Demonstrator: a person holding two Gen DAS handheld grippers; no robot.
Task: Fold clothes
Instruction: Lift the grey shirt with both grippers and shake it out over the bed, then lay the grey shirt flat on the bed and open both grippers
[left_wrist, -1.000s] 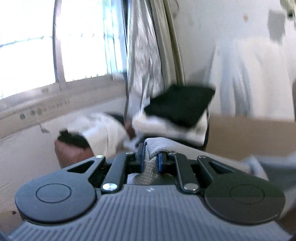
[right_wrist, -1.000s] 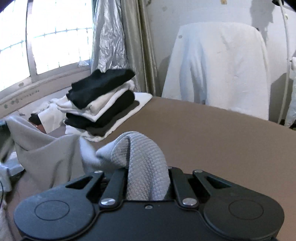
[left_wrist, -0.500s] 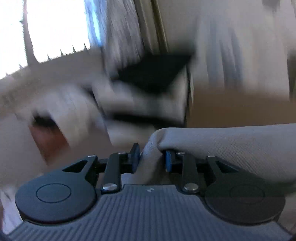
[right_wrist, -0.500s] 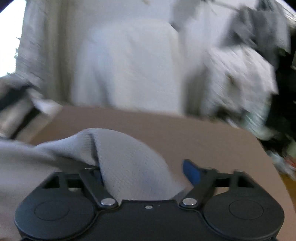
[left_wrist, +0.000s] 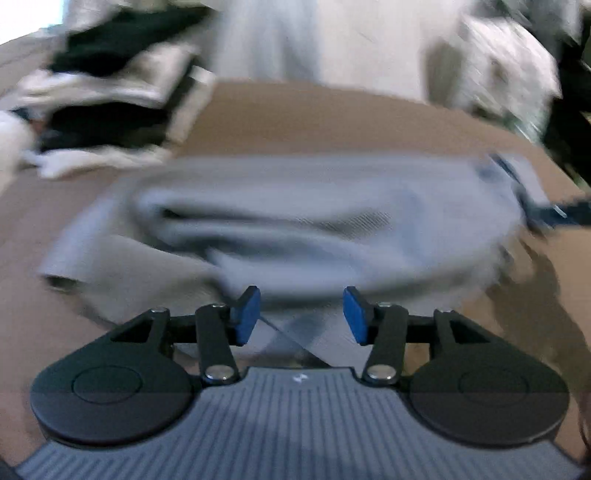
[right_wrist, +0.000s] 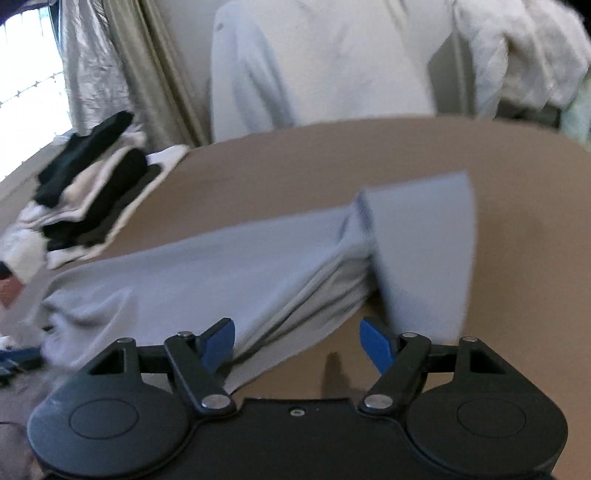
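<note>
A grey waffle-knit garment (right_wrist: 207, 273) lies crumpled on the brown surface (right_wrist: 369, 155), long axis left to right across mid-frame. Both the left hand-held gripper (left_wrist: 301, 314) and right hand-held gripper (right_wrist: 297, 345) hover at its near edge, jaws apart, holding nothing.

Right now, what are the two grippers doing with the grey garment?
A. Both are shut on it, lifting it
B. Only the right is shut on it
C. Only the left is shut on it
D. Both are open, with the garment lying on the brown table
D. The left gripper and the right gripper both show their blue fingers spread apart, and the grey garment lies loose on the brown table.
</note>
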